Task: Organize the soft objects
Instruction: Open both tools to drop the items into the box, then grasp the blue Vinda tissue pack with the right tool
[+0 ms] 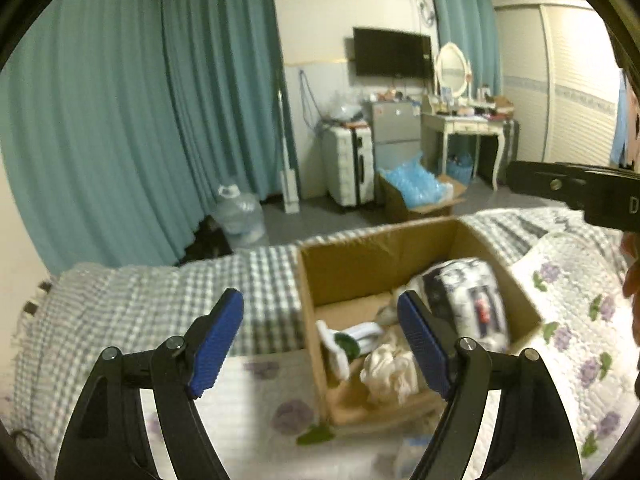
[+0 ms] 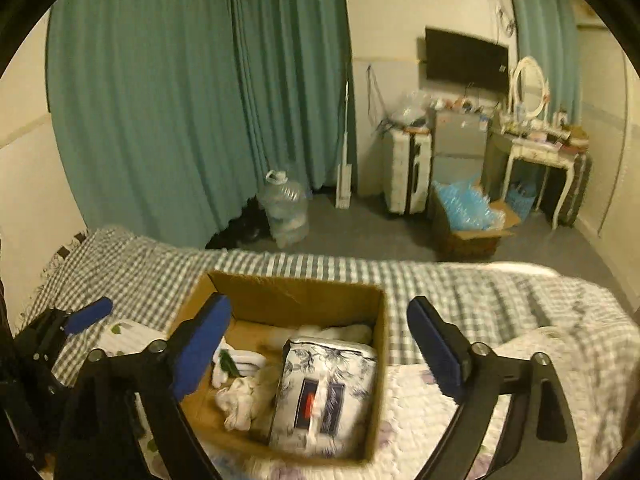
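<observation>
An open cardboard box (image 1: 360, 258) (image 2: 296, 294) stands on the bed. Inside lie a white floral packaged pillow (image 1: 476, 300) (image 2: 324, 392), a crumpled cream cloth (image 1: 394, 372) (image 2: 240, 400) and a white and green soft item (image 1: 352, 340) (image 2: 236, 362). My left gripper (image 1: 320, 344) is open and empty, held above the box's near left wall. My right gripper (image 2: 320, 348) is open and empty above the box. The left gripper also shows in the right wrist view (image 2: 86, 316) at the far left.
The bed has a grey checked blanket (image 1: 160, 300) and a white quilt with purple flowers (image 1: 580, 320). On the floor beyond stand a water jug (image 2: 286, 208), a suitcase (image 2: 406, 168), a box of blue packs (image 2: 468, 216) and a dressing table (image 2: 536, 152).
</observation>
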A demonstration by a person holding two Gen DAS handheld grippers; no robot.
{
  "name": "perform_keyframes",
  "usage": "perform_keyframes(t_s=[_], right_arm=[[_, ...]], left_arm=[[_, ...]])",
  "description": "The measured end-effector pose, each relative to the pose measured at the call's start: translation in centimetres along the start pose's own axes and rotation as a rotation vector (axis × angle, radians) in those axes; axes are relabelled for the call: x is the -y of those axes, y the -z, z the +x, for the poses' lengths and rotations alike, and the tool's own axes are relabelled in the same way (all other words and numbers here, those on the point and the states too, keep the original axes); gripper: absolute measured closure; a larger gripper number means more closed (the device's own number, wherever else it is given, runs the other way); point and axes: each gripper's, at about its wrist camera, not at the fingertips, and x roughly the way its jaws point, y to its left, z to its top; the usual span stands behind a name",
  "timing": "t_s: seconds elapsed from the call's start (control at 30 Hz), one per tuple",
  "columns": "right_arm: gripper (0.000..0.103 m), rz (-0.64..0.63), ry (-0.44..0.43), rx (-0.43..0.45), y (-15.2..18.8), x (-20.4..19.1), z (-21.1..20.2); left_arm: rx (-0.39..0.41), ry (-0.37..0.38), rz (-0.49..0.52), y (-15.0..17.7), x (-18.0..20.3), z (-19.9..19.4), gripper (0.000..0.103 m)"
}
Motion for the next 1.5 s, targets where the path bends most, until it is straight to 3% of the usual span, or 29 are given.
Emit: perform_keyframes(t_s=[0.07,0.33,0.6,0.8,1.07,1.27,1.5], right_arm=[[0.007,-0.025,0.025,0.030,-0.3,-0.8,-3.8],[0.002,-0.116,0.119,0.108,0.4,-4.2,-15.5],[0.001,-0.125,0.027,0.116,6.0,-7.7,-19.5],[0.001,-0.109,0.011,0.056,11.9,-9.4,-15.3],[0.001,-0.008,0.016,-0.137,17.9,-8.1,-5.4],[0.001,-0.027,0.034,-0.192,20.4,-7.9,-1.0],[0.001,-0.026,0.024,-0.252,21.0,-8.4,2.8]], left_arm=[[0.025,-0.004,-0.003,-0.2,-0.6,-2.7,0.012],[0.161,-0.009,-0.020,-0.5,-2.7,-14.1,0.011],[0.169,-0.021,-0.015,3.3,-3.9,-18.0,0.011],[0.118,-0.018,0.012,7.3,-4.3,-15.8,0.011],[-0.024,-0.008,-0.002,12.0,-4.6,-8.4,0.011],[-0.111,0.004,-0.050,14.8,-5.4,-3.4,0.011],[-0.144,-0.005,-0.045,15.9,-6.0,-0.3,0.011]])
